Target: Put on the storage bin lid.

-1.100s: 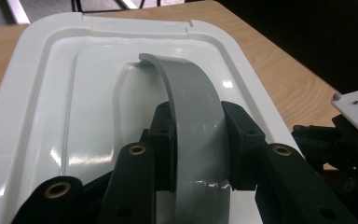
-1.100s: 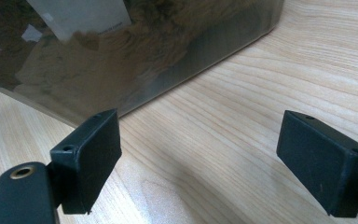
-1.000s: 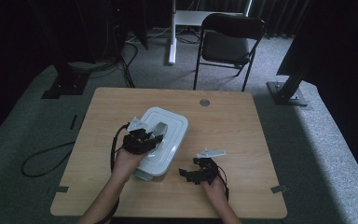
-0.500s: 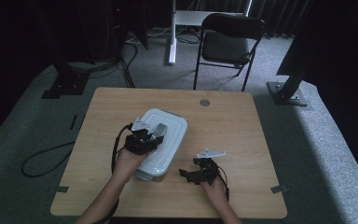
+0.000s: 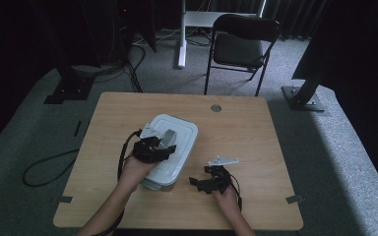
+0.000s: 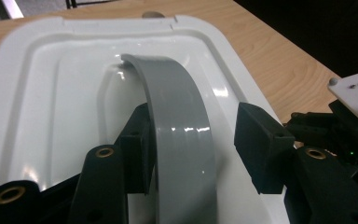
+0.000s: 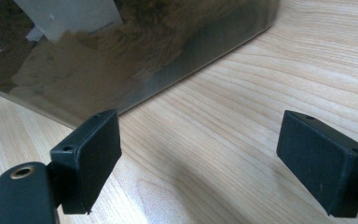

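A storage box with a white lid [image 5: 182, 130] stands on the wooden table [image 5: 246, 132]. Its grey arched handle [image 6: 182, 126] rises from the lid's middle. My left gripper [image 5: 160, 147] sits over the lid with the handle between its jaws [image 6: 198, 140]. The jaws have just been opening: one pad [image 6: 137, 149] lies close against the handle, and the other pad [image 6: 261, 144] stands well off it. My right gripper [image 5: 199, 183] rests low on the table right of the box, open [image 7: 214, 154] with bare wood between its pads. The box's clear side wall [image 7: 121, 60] shows brown furry stuff inside.
A white label [image 7: 70, 16] sits on the box wall. A round grommet [image 5: 216, 107] is set in the table near its far edge. A black chair [image 5: 241, 44] stands beyond the table, and cables [image 5: 44, 167] lie on the floor at the left.
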